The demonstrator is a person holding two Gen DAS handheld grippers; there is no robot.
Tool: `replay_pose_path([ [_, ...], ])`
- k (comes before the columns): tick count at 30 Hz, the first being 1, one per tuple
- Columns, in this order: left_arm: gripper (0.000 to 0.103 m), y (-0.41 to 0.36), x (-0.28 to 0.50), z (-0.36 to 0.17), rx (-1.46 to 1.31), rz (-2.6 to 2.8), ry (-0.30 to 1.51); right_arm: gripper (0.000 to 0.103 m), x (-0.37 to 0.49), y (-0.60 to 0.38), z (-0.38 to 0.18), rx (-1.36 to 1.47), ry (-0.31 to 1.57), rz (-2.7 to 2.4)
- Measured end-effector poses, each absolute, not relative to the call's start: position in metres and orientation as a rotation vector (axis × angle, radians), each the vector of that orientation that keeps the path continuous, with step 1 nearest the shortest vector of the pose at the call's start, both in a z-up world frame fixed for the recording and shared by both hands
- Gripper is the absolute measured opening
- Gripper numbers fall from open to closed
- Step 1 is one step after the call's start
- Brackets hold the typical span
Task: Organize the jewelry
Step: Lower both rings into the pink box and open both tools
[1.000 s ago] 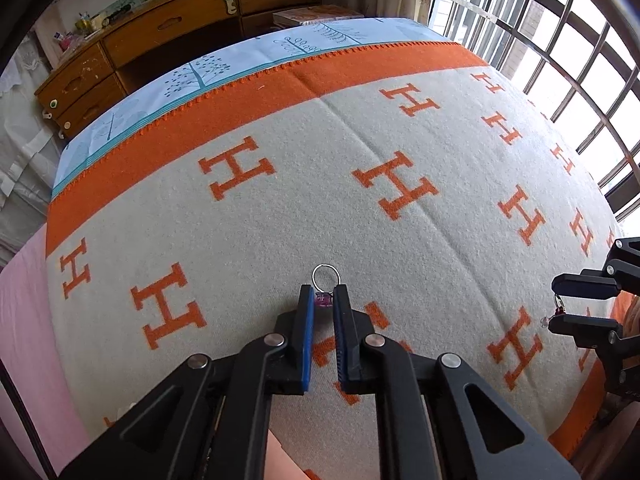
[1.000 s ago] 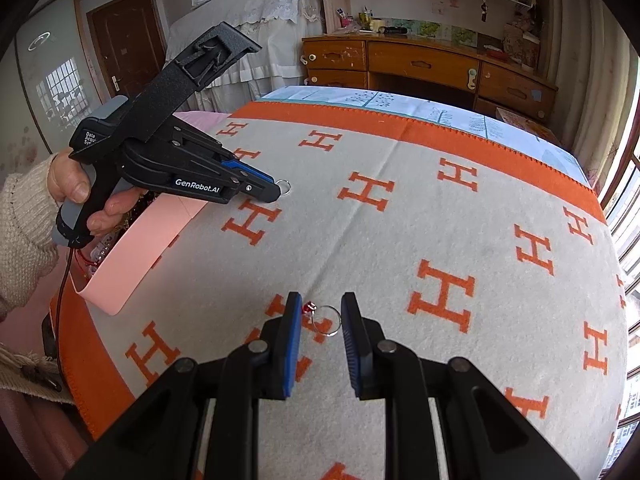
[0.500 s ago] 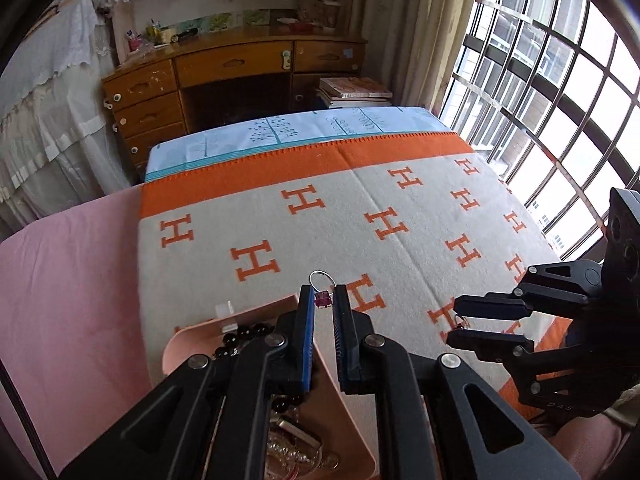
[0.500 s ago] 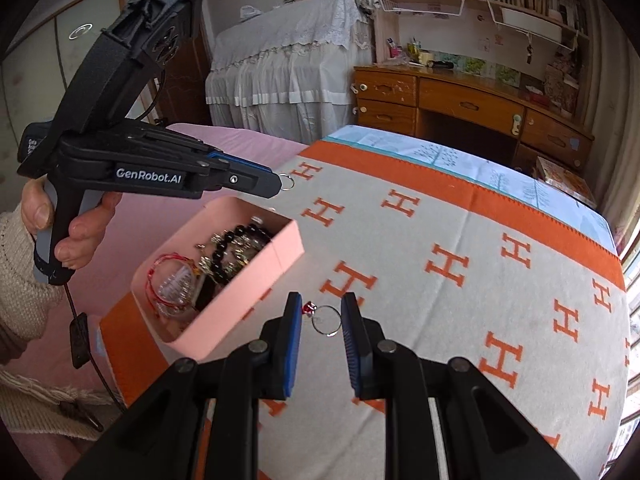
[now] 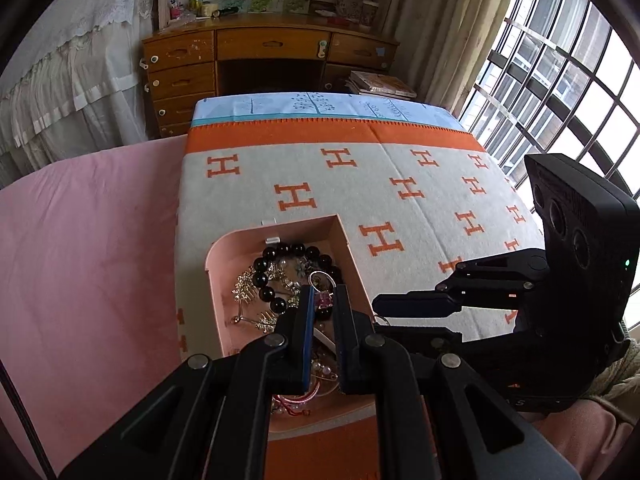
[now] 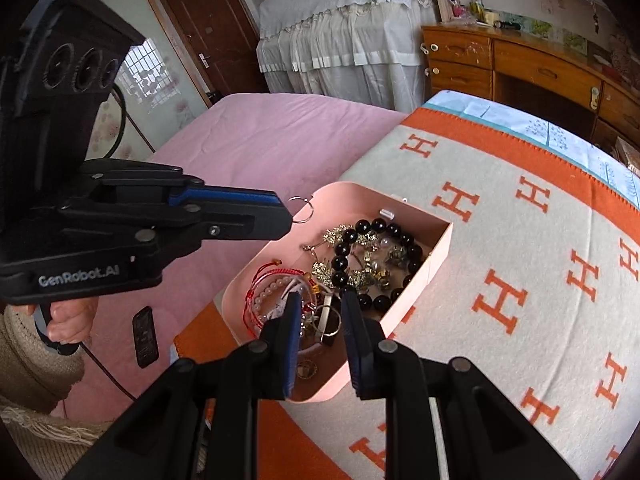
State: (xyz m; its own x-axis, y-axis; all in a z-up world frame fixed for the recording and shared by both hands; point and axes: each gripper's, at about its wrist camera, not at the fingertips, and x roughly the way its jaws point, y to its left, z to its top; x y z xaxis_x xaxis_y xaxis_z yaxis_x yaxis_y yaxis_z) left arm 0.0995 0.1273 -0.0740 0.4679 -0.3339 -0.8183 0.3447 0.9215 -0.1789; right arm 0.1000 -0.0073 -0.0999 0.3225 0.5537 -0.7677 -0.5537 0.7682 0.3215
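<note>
Already both grippers over pink box (image 6: 404, 300); left gripper (image 5: 324, 300) clamps pink-stone ring (image 5: 322, 280), right gripper (image 6: 320, 312) seemingly pinches second ring (image 6: 327, 322); beads, bracelets inside, both drops left

Both wrist views over pink box (image 5: 224, 276)

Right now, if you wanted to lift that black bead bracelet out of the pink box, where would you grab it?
Probably from straight above, pinching one stretch of the black bead bracelet across the strand, on its far side near the box's open corner. There the beads lie exposed in a loop; nearer the middle, gold trinkets tangle over it and could snag.
</note>
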Motion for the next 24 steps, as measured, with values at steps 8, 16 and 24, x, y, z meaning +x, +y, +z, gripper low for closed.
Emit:
replay_pose_path([
  [8,0.007,0.114,0.098,-0.083,0.002,-0.465,1.018,0.035,0.098,-0.016,-0.099,0.056,1.02,0.701],
  [16,0.007,0.102,0.092,-0.087,0.012,-0.508,1.028,0.035,0.091,-0.033,-0.096,0.066,1.006,0.633],
  [24,0.016,0.089,0.087,-0.094,0.062,-0.51,1.034,0.035,0.082,-0.058,-0.095,0.077,0.983,0.55],
])
